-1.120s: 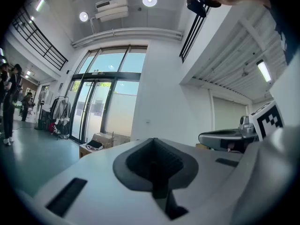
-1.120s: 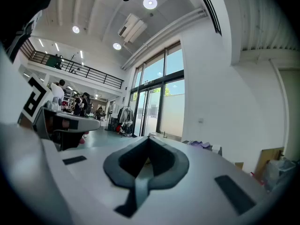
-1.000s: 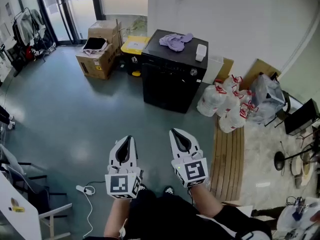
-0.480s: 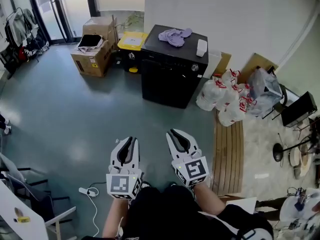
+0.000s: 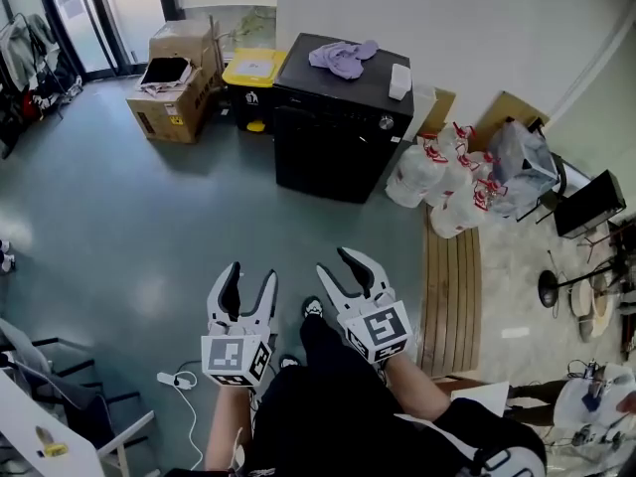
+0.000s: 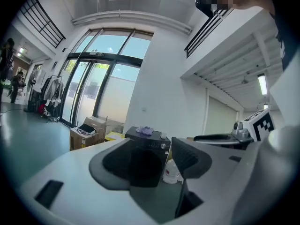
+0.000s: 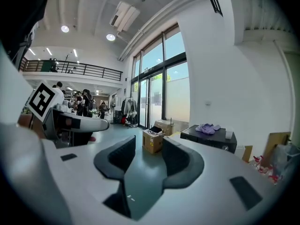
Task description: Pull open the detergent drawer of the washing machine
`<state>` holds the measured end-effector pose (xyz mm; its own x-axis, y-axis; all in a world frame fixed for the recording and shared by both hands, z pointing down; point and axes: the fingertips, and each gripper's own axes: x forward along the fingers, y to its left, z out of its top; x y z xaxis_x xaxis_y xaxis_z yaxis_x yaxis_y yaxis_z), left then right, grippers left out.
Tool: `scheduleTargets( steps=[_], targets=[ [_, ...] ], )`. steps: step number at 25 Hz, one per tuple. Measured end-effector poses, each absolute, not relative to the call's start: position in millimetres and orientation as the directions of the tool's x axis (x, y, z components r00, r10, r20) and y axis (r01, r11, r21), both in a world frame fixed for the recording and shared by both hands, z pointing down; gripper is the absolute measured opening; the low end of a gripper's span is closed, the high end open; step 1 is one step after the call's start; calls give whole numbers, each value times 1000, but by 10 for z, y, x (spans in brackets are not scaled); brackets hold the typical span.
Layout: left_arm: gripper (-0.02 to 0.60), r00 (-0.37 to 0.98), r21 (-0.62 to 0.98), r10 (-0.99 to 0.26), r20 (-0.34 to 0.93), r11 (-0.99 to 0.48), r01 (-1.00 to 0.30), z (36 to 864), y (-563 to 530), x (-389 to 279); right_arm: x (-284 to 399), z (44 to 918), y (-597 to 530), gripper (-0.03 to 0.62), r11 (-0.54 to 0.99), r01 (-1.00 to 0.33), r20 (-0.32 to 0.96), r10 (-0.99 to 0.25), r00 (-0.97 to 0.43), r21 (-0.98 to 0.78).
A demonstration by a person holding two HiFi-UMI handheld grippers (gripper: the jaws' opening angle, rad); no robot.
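Observation:
The black washing machine (image 5: 333, 137) stands against the far wall, with a purple cloth (image 5: 342, 57) and a white box (image 5: 399, 79) on its lid. A knob (image 5: 386, 122) shows on its front panel; the detergent drawer cannot be made out from here. My left gripper (image 5: 249, 276) and right gripper (image 5: 340, 264) hang side by side over the floor, well short of the machine. Both have just been opening and hold nothing. The left gripper view frames the machine (image 6: 149, 145) between its spread fingers (image 6: 185, 156). In the right gripper view the machine (image 7: 209, 138) sits off to the right.
Cardboard boxes (image 5: 169, 97) and a yellow-lidded bin (image 5: 252, 68) stand left of the machine. Tied white bags (image 5: 437, 182) lie to its right, above a wooden slatted board (image 5: 452, 296). A power strip with cord (image 5: 169, 378) and a chair (image 5: 70, 415) are at the lower left.
Both grippers' jaws have gone from shut to spread apart. The washing machine and the boxes have shifted slightly in the head view as the person steps forward.

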<state>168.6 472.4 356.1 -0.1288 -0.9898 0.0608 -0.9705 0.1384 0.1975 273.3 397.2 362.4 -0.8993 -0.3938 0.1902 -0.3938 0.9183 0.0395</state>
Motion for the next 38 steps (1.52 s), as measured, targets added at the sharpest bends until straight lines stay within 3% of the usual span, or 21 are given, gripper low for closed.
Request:
scheduleTargets(
  steps=[12,30,38],
  targets=[
    [256,-122,159,-990,68,131,-978,3551,3446,1089,2121,3713,2688,199,929,-369,198,-360,-912,-10],
    [256,-130,166,-972,195,163,-973,3963,2166,474,1670,4244,1315,206,917,-384,265,-345,-900,-111],
    [256,-56,191,-975,216,98,-977,4141,1520,-156,1103,4450,777,207,896,-427,306,-376,-875,-120]
  ],
)
